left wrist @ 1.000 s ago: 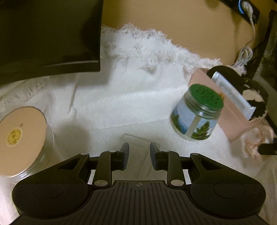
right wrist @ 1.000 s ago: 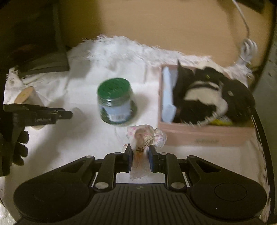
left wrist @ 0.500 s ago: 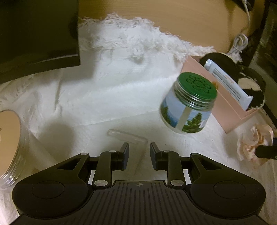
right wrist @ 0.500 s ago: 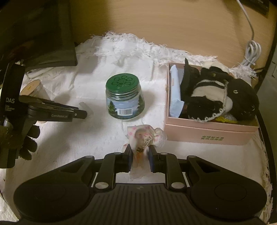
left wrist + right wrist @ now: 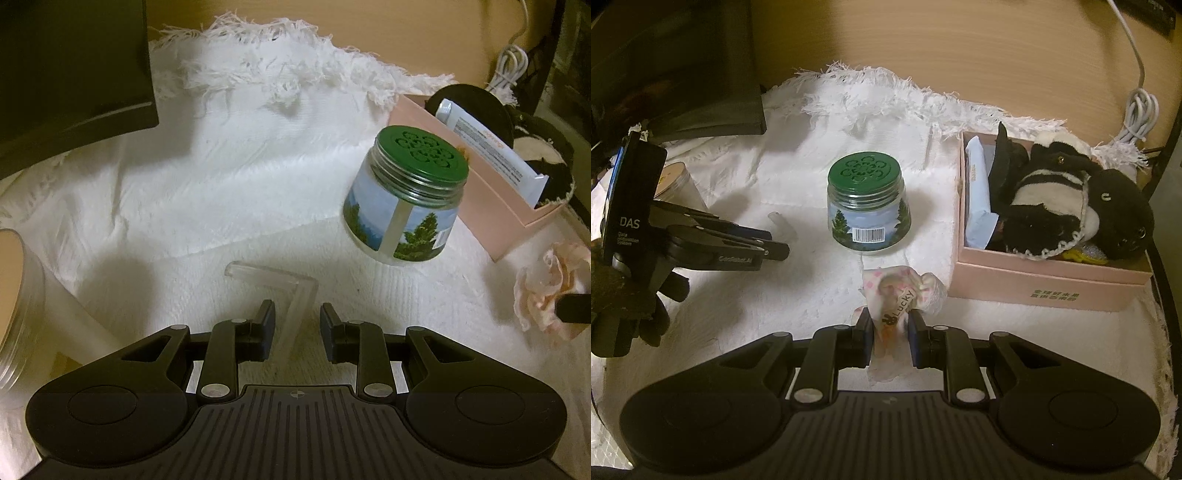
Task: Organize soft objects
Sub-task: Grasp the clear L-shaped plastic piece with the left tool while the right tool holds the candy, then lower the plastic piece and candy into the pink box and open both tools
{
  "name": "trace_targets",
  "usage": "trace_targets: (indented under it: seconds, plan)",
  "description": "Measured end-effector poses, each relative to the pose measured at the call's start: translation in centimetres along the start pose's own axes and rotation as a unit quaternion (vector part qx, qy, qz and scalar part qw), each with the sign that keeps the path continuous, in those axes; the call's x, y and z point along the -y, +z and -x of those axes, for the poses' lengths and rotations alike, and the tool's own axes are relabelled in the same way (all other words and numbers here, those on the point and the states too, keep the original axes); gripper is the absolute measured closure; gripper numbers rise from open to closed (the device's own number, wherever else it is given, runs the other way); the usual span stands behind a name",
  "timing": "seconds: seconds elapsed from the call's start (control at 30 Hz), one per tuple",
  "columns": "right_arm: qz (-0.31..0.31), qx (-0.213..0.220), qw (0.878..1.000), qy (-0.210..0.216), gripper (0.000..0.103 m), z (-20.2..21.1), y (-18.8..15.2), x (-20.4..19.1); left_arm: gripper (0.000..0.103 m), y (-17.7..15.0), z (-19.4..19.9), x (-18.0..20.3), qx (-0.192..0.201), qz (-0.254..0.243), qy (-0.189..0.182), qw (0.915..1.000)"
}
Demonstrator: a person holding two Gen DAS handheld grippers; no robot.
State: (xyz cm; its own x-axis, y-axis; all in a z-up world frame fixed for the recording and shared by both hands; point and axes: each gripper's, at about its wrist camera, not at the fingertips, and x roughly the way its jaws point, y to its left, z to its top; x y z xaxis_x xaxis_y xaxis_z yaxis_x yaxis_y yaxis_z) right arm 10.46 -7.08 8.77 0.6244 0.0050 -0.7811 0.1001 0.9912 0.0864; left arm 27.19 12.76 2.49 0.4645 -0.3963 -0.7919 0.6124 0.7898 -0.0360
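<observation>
Jar (image 5: 404, 195) shifted left in view; right gripper (image 5: 889, 338) clamps scrunchie (image 5: 905, 291); left gripper (image 5: 293, 328) open.

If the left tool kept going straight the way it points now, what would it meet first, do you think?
Most likely the clear plastic angle piece lying on the white cloth: one leg already runs between the left tool's fingers without touching either. Depth is hard to judge, so the cloth beneath may come almost at once.

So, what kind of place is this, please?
Probably a desk or bedside table at home: a fringed white cloth covers it, a dark monitor stands at the back, and a pink box holds a plush toy.
</observation>
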Motion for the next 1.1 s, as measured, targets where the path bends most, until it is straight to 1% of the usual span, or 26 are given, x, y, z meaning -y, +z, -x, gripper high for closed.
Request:
trace_targets:
  seconds: [0.13, 0.2, 0.27, 0.3, 0.33, 0.43, 0.53, 0.7, 0.83, 0.93, 1.03, 1.1]
  plan:
    - [0.003, -0.006, 1.0, 0.003, 0.084, -0.4, -0.1, -0.1, 0.073, 0.3, -0.2, 0.6, -0.007, -0.011, 0.016, 0.9998]
    - [0.007, 0.0, 1.0, 0.002, 0.084, -0.2, 0.0, -0.2, 0.073, 0.7, -0.3, 0.6, -0.019, -0.003, 0.018, 0.9997]
    - [0.013, 0.008, 1.0, 0.003, 0.084, 0.1, 0.0, -0.3, 0.077, 0.9, -0.4, 0.4, -0.025, 0.007, 0.019, 0.9995]
    - [0.014, 0.011, 1.0, 0.004, 0.084, 0.3, 0.1, -0.3, 0.081, 1.0, -0.4, 0.3, -0.024, 0.011, 0.019, 0.9995]
    - [0.014, 0.013, 1.0, 0.005, 0.084, 0.4, 0.1, -0.3, 0.084, 0.9, -0.3, 0.2, -0.022, 0.014, 0.021, 0.9994]
    - [0.014, 0.016, 1.0, 0.009, 0.084, 0.8, 0.1, -0.1, 0.088, 0.4, -0.1, -0.3, -0.01, 0.034, 0.021, 0.9992]
    - [0.017, 0.02, 1.0, 0.012, 0.084, 1.1, 0.3, -0.1, 0.088, 0.0, 0.2, -0.9, 0.001, 0.058, 0.011, 0.9982]
    - [0.02, 0.036, 0.999, 0.015, 0.084, 2.1, 1.1, 0.1, 0.088, -0.4, 1.1, -0.2, 0.011, 0.053, 0.004, 0.9985]
    - [0.016, 0.064, 0.998, 0.013, 0.084, 3.9, 2.9, 1.5, 0.088, 0.3, 2.9, 0.5, 0.041, 0.055, -0.005, 0.9976]
    - [-0.002, 0.095, 0.995, 0.013, 0.084, 5.9, 5.4, 3.9, 0.088, 2.1, 5.1, 1.1, 0.08, 0.056, -0.016, 0.9952]
    - [-0.022, 0.13, 0.991, 0.003, 0.084, 7.9, 8.1, 6.5, 0.088, 5.0, 7.6, 2.5, 0.13, 0.051, -0.048, 0.9891]
    - [-0.03, 0.151, 0.988, -0.006, 0.084, 9.0, 9.7, 8.2, 0.088, 7.0, 8.8, 4.1, 0.158, 0.04, -0.072, 0.984]
